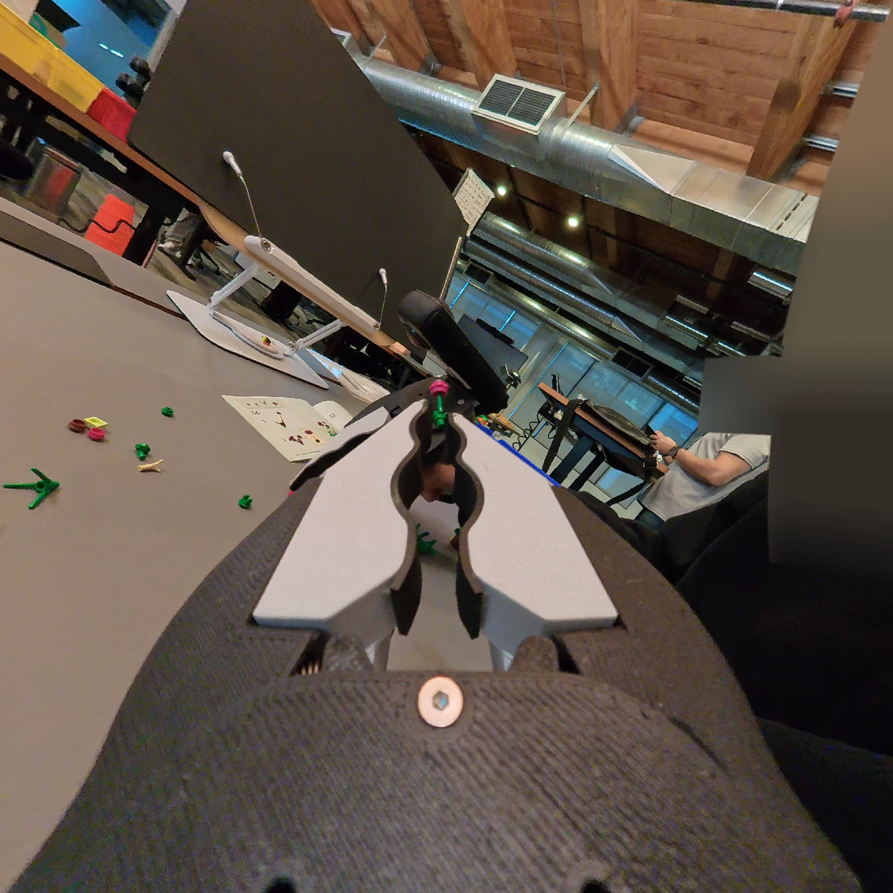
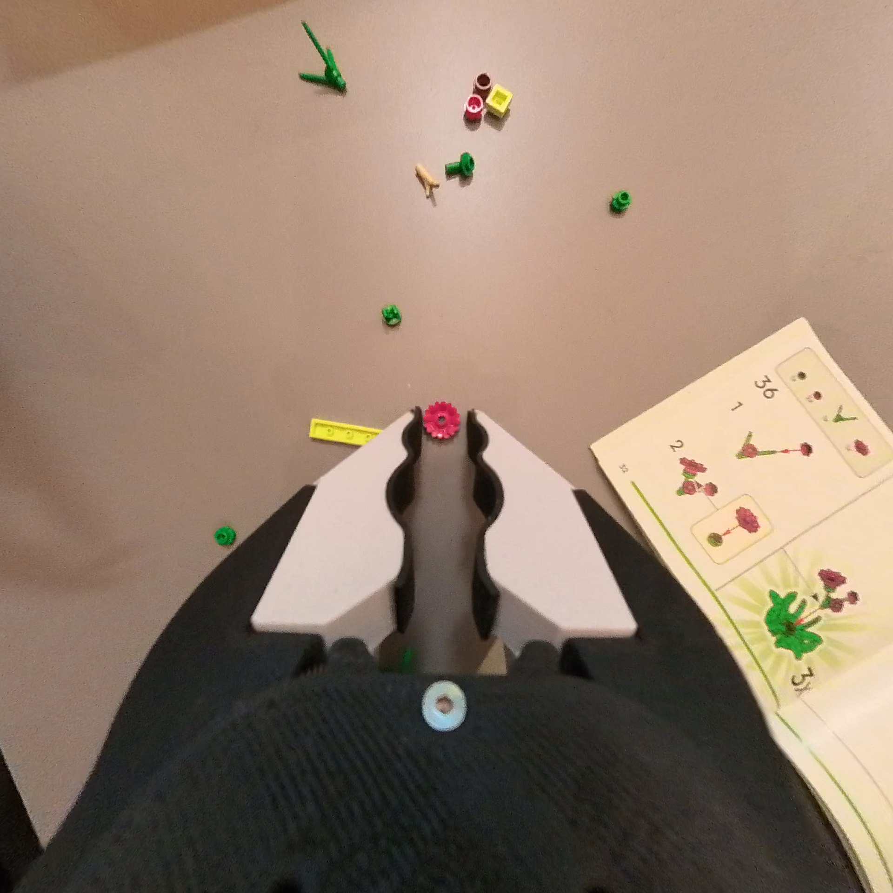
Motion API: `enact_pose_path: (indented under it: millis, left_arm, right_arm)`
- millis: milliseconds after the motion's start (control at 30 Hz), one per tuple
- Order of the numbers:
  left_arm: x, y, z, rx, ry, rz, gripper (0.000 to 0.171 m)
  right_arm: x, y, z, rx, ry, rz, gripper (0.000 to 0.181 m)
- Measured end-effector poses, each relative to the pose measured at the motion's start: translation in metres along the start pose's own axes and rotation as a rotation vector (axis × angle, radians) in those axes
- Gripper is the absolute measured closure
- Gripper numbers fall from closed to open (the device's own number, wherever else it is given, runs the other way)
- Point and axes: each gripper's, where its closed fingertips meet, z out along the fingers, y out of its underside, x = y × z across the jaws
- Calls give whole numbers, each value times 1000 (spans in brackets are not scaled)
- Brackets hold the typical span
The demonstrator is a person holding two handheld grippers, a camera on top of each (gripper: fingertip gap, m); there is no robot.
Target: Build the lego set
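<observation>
The right gripper (image 2: 442, 415) is held low over the grey table (image 2: 193, 314), tongs apart, with the magenta flower piece (image 2: 441, 420) lying flat between the tips. Neither pad appears to touch it yet, though the gap on each side is small and contact cannot be ruled out.

The flower piece is taken as the landmark. Just left of it, a yellow plate (image 2: 344, 431) is partly hidden under the left finger. Right of it, the open instruction booklet (image 2: 754, 507) lies near the table edge. Left and nearer the camera, a green stud (image 2: 224, 536) is seen. Beyond it, a second green stud (image 2: 391, 315). Further out: a tan twig piece (image 2: 427, 180), a green stem piece (image 2: 460, 166), another green stud (image 2: 620, 201). Farthest: a cluster of brown, red and yellow small pieces (image 2: 488, 99) touching one another, and a green three-pronged stalk (image 2: 324, 67).

The left gripper (image 1: 437, 410) is raised off the table and tilted up, tongs together on a green stem with a magenta top (image 1: 439, 403), which sticks out past the tips.

Step in hand, as judged: a flower pick-up by the right, for mating onto the stem sub-assembly held by the left.

Next move calls for: tongs closed squarely across the flower's toothed rim without it being skidded on the table, then a lift and the centre hole lined up on a stem end. Risk: the thin flat piece could be flipped or squeezed out.
</observation>
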Motion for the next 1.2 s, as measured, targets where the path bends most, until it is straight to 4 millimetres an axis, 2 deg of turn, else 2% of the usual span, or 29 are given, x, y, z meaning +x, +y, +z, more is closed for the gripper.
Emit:
enact_pose_path:
  millis: [167, 233, 300, 433, 600, 733, 1200]
  left_arm:
    - [0, 0, 0, -2, -2, 4, 170]
    - [0, 0, 0, -1, -4, 5, 170]
    - [-1, 0, 0, 0, -5, 3, 170]
    - [0, 1, 0, -3, 1, -5, 170]
    - [0, 1, 0, -4, 0, -6, 170]
    - [0, 1, 1, -7, -2, -6, 170]
    - [0, 1, 0, -4, -1, -10, 170]
  right_arm:
    - [-4, 0, -7, 3, -11, -4, 168]
    - [-16, -3, -19, 44, -40, -17, 168]
    - [-37, -4, -30, 91, -100, -47, 168]
    - [-74, 24, -36, 57, -168, -150, 168]
    - [-91, 39, -36, 36, -189, -184, 168]
    - [-96, 38, -34, 44, -203, -191, 168]
    - [-94, 36, -28, 8, -166, -222, 168]
